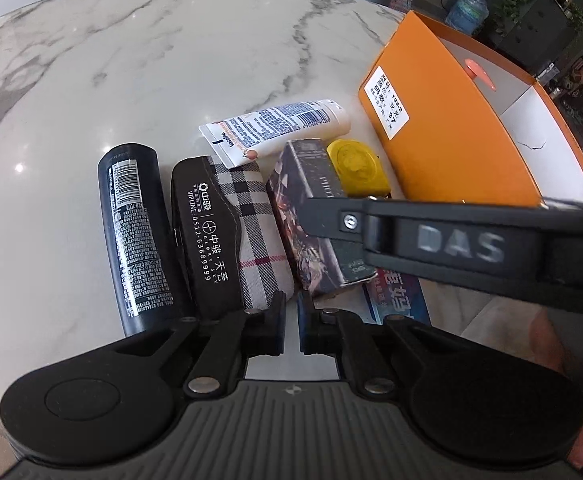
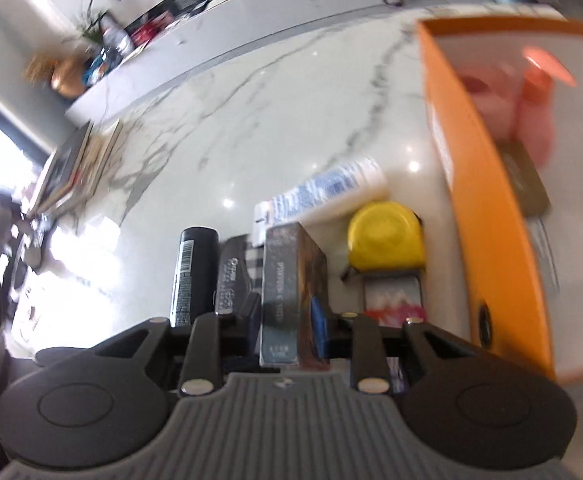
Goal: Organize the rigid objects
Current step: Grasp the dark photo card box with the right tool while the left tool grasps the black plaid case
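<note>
The right hand-held gripper (image 2: 285, 320) has its 2 fingers on either side of a dark printed carton (image 2: 291, 280), standing on the marble bench (image 2: 251, 120). Left lie a black tube (image 2: 193, 276) and a plaid case (image 2: 237, 272); right, a yellow tape measure (image 2: 387, 240) beside an orange box (image 2: 491, 220).

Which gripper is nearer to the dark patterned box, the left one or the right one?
Right. The right gripper has its jaws on either side of the dark patterned box. The left gripper is shut and empty, hovering just short of the box's near end, by the plaid case.
</note>
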Tool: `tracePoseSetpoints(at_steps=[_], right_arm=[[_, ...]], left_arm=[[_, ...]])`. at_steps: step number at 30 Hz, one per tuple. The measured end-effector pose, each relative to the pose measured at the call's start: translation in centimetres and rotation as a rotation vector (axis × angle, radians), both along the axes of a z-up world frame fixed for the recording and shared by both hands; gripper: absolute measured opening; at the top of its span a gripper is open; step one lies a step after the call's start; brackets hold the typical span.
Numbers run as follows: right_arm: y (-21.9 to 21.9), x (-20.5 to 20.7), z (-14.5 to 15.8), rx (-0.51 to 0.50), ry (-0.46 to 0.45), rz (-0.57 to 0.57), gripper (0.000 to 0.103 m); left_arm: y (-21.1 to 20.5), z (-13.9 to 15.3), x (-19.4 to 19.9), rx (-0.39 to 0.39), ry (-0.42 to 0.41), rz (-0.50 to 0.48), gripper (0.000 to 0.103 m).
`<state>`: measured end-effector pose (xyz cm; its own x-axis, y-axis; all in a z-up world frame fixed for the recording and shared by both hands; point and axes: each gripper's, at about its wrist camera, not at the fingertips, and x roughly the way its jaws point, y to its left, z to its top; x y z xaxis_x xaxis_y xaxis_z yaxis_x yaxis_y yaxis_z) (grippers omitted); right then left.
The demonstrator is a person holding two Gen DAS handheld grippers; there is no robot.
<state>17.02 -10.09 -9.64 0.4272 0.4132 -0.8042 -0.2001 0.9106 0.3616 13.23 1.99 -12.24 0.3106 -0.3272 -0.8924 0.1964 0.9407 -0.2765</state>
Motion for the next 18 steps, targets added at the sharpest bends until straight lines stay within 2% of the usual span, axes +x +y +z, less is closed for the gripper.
tracePoseSetpoints(at_steps=[4, 6, 9, 13, 15, 18], right_arm=[[1.4, 1.4, -0.4, -0.093, 0.015, 0.036, 0.036], [2.0, 1.9, -0.9, -0.089, 0.048, 0.042, 0.036], [2.1, 2.0, -1.5, -0.113, 0.067, 0.045, 0.03], [1.5, 2.2, -1.7, -0.1, 0.075, 0.031, 0.024], [1.1, 2.5, -1.9, -0.062, 0.093, 0.023, 0.024], [0.9, 2.6, -1.9, -0.053, 0.102, 0.029, 0.024]], left_arm=[[0.7, 0.5, 0.0, 0.006, -0.028, 0.042, 0.01], [1.2, 0.5, 0.2, 0.028, -0.045, 0.081, 0.018], [2.5, 0.4, 0.6, 0.041, -0.026, 0.13, 0.026], [3.4, 0.1, 1.5, 0.021, 0.01, 0.184, 0.034], [3.7, -0.2, 1.9, 0.022, 0.03, 0.205, 0.049], [3.8, -0.7, 2.4, 0.008, 0.053, 0.221, 0.06]])
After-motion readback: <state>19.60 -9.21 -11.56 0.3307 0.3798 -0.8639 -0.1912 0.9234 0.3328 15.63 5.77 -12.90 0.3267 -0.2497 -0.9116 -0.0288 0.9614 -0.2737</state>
